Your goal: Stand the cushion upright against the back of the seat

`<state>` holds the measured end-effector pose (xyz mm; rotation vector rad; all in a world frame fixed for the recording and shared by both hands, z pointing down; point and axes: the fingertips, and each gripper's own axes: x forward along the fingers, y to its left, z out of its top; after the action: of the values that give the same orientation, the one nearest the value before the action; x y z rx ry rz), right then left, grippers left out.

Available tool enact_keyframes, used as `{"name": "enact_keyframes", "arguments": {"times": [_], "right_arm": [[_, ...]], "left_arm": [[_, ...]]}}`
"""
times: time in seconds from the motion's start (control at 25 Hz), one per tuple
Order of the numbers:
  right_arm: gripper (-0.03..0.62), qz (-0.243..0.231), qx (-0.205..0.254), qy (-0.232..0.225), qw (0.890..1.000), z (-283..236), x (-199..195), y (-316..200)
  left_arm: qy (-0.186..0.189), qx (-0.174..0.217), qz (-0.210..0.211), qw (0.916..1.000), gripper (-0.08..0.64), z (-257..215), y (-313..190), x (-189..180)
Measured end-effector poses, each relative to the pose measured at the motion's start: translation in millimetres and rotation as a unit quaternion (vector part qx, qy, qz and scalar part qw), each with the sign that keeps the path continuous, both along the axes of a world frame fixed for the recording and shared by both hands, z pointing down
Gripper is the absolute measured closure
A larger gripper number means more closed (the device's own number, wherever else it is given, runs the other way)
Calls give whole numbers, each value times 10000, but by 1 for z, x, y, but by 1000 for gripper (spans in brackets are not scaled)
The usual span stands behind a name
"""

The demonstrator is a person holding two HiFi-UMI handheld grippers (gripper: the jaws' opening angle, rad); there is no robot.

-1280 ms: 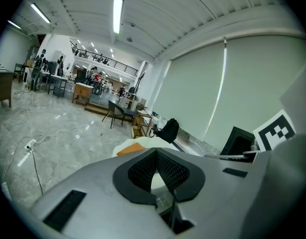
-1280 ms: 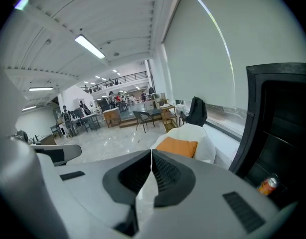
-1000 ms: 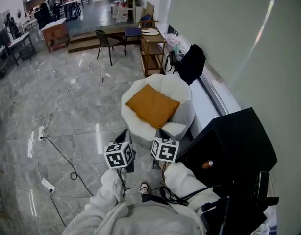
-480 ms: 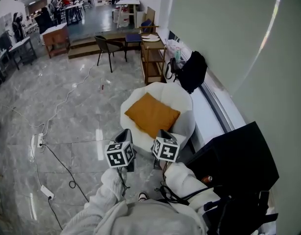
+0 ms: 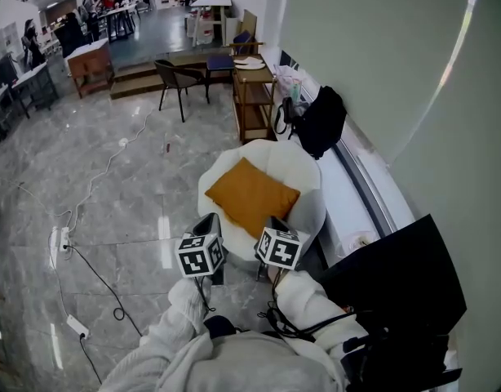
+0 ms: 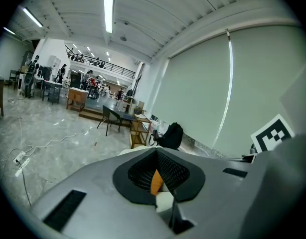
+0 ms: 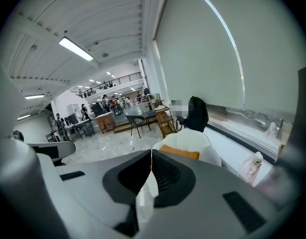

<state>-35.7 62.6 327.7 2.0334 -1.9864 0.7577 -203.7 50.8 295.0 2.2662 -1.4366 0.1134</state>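
An orange square cushion (image 5: 250, 196) lies tilted in a round white seat (image 5: 293, 158), leaning partly on its back rim. Both grippers are held side by side just in front of the seat, short of it. My left gripper (image 5: 208, 220) is shut with nothing in it, pointing at the seat's near left edge. My right gripper (image 5: 272, 221) is shut and empty too, pointing at the near right edge. In the left gripper view a sliver of cushion (image 6: 156, 181) shows behind the closed jaws. The right gripper view shows the cushion (image 7: 180, 153) and the seat (image 7: 194, 140) ahead.
A black backpack (image 5: 321, 121) sits on the window ledge behind the seat, next to a wooden shelf unit (image 5: 252, 88). A large black case (image 5: 401, 272) stands at the right. Cables and power strips (image 5: 58, 240) trail over the marble floor at left. A dark chair (image 5: 175, 73) stands further back.
Both grippers have moved forward together toward the seat, which now sits closer and lower in the head view. Both stayed shut. The cushion has not moved.
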Motion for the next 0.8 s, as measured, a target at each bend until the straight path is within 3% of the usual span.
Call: {"name": "enact_keyframes", "arguments": {"times": [0.48,0.8], "right_arm": [[529,374,-188,-97,9991,23,25,-33],[529,568,-209,-96,9981,29,39,-99]], "left_arm": [[-36,-129,271,9995,554,18,-47,25],[-57,-211,477,9986,554,30,-118,40]]}}
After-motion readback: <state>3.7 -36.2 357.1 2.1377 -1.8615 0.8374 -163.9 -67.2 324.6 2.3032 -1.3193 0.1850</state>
